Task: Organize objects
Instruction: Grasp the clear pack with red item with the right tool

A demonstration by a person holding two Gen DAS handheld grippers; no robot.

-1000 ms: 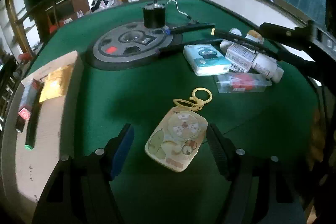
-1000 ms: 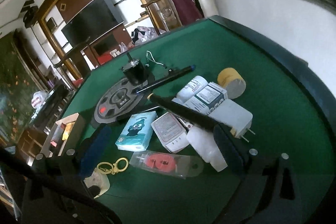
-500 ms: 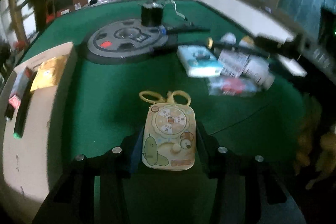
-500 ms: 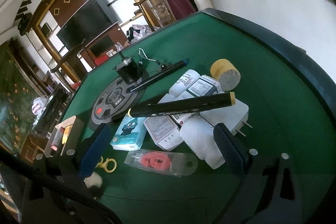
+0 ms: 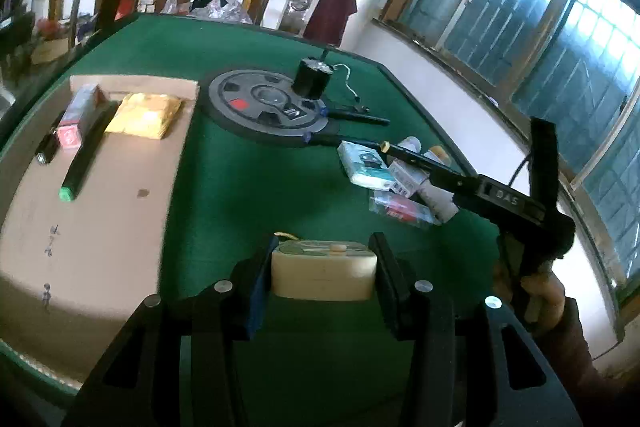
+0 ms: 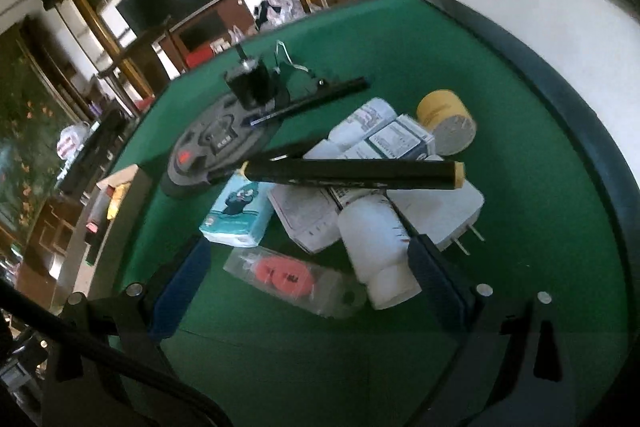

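Left wrist view: the left gripper (image 5: 324, 269) has just closed its jaws onto the cream rounded keychain case with cartoon stickers (image 5: 324, 275). Both pads press its two sides and it is carried clear of the green felt table (image 5: 256, 195), seen edge-on with its flat face up. Its gold ring is mostly hidden behind the case.

To the left lies a flat sheet of brown cardboard (image 5: 100, 227). At its far end sit a shiny gold foil packet (image 5: 146, 115), a small red and grey box (image 5: 78, 115) and a long black marker with a green cap (image 5: 82, 163), laid side by side.

Farther off, at the middle of the table, rests a round grey weight plate with a red mark (image 5: 264, 109), and a black cylindrical motor with a white wire (image 5: 314, 79) stands on its far right edge.

To the right is a heap of loose things: a white and teal tissue pack (image 5: 366, 167), a clear plastic packet with red contents (image 5: 402, 209) and white bottles, too crowded to tell apart here.

The right gripper (image 6: 304, 263) hangs above that heap with its jaws wide apart, and nothing is between the pads. In the right wrist view, a black tube with a yellow end (image 6: 352, 173) lies across the heap, over a white plastic bottle (image 6: 376, 247) and a white plug adapter (image 6: 452, 211). A yellow roll of tape (image 6: 446, 121) lies at the far right of the heap.
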